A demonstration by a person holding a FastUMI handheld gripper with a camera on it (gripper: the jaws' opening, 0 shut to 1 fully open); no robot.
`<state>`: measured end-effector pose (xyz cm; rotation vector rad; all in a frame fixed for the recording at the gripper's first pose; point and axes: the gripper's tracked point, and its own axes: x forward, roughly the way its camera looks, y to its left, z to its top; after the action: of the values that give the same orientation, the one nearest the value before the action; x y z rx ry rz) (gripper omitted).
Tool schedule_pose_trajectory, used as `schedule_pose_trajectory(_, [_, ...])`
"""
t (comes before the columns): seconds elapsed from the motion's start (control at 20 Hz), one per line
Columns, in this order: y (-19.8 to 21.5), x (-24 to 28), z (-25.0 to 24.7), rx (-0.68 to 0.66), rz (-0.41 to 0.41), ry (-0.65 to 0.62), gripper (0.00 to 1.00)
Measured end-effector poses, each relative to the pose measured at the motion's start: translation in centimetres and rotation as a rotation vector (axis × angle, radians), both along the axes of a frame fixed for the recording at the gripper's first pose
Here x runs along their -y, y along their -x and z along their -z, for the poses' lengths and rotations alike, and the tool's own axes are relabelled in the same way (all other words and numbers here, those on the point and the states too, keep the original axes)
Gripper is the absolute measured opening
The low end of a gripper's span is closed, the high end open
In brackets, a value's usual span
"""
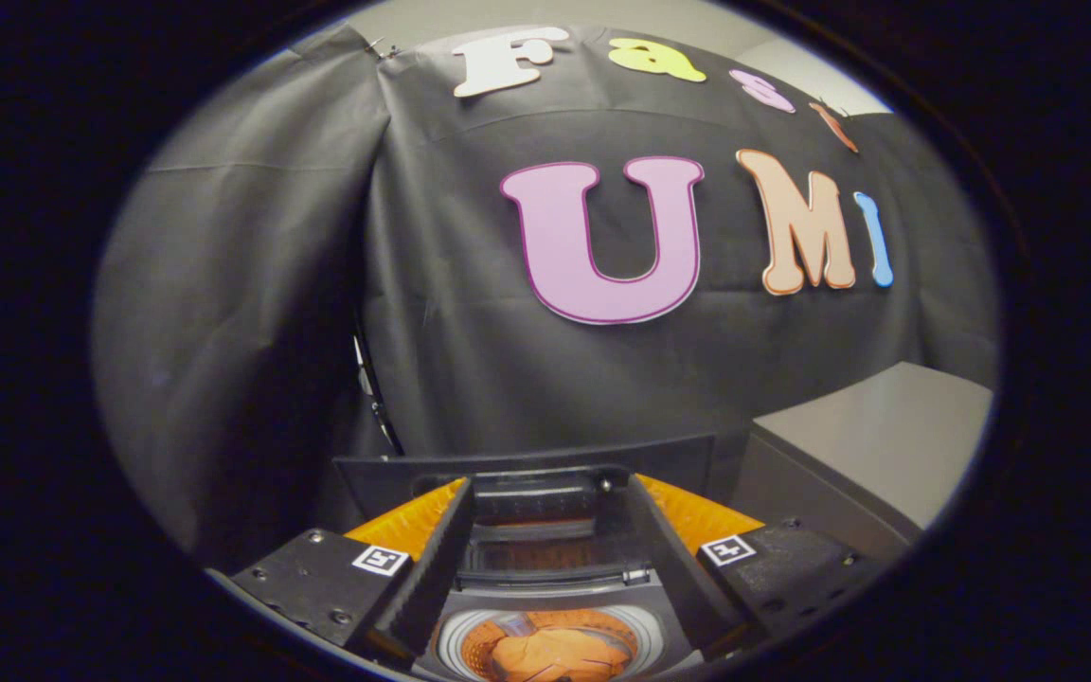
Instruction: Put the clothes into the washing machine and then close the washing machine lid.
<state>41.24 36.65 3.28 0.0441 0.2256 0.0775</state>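
Note:
My gripper [550, 488] is open, with nothing held between its fingers. Below and between them I look down on a small top-loading washing machine [555, 595]. An orange garment [545, 655] lies bunched inside its round drum, seen through the top opening. The machine's dark lid [678, 455] stands raised at the back, just beyond the fingertips. The fingers hang above the machine and touch neither the lid nor the garment.
A grey box-like cabinet [877, 445] stands to the right of the machine, close to the right finger. The black cloth wall [252, 284] hangs right behind the lid. A thin cable [370, 388] runs down the wall to the left.

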Motion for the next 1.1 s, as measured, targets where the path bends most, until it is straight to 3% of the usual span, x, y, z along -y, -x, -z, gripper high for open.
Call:
schedule_pose_trajectory(0.25, [-4.0, -2.2, -3.7, 0.08, -0.036, 0.034, 0.96])
schedule_pose_trajectory(0.5, [-7.1, -4.6, -4.3, 0.112, -0.058, 0.022, 0.97])
schedule_pose_trajectory(0.9, [-11.6, -5.4, 3.1, -0.041, -0.024, 0.044, 0.97])
schedule_pose_trajectory(1.0, [-11.2, -4.3, 6.2, -0.177, 0.003, 0.069, 0.97])
schedule_pose_trajectory(1.1, [-11.7, -4.1, 5.3, -0.134, -0.022, 0.084, 0.98])
